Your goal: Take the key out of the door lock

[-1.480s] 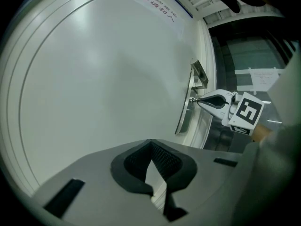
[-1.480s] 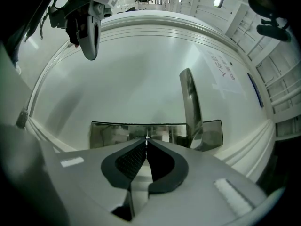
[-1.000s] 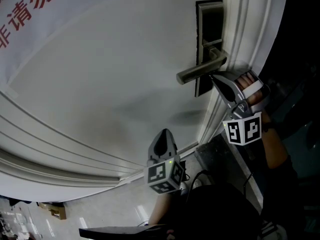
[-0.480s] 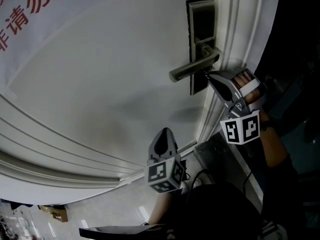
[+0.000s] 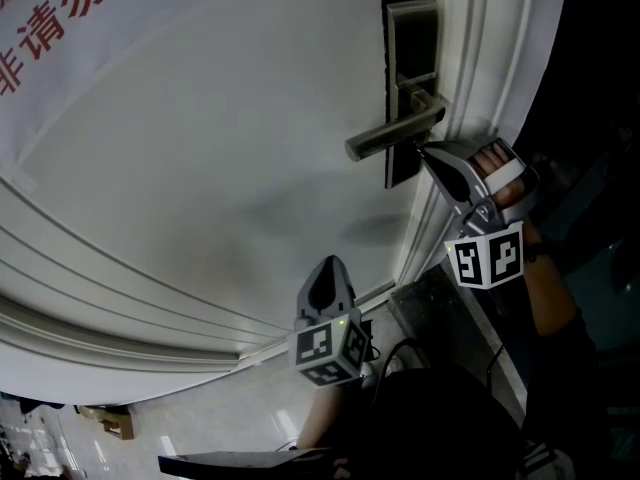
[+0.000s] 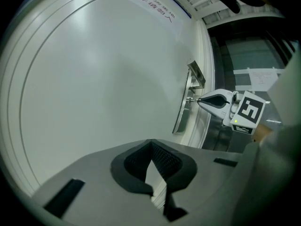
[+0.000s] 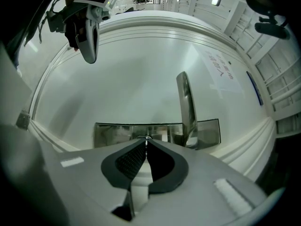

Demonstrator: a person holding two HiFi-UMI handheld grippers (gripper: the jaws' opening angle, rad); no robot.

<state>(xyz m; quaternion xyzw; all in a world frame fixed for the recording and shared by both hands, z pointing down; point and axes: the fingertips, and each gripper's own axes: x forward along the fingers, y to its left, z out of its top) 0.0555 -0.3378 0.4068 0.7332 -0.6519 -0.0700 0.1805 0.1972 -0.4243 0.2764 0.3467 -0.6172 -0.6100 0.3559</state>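
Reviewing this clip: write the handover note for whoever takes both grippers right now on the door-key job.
Right gripper: jaws shut at the lock plate, just under the handle. They pinch a small metal piece that looks like the key.
Left gripper: shut, empty, held low and well clear of the lock.
Done: key apparently gripped.
Left: pull it straight out; it is not yet out.

only the framing shifted: the lock plate point(image 5: 412, 38) sits slightly higher and leftward.
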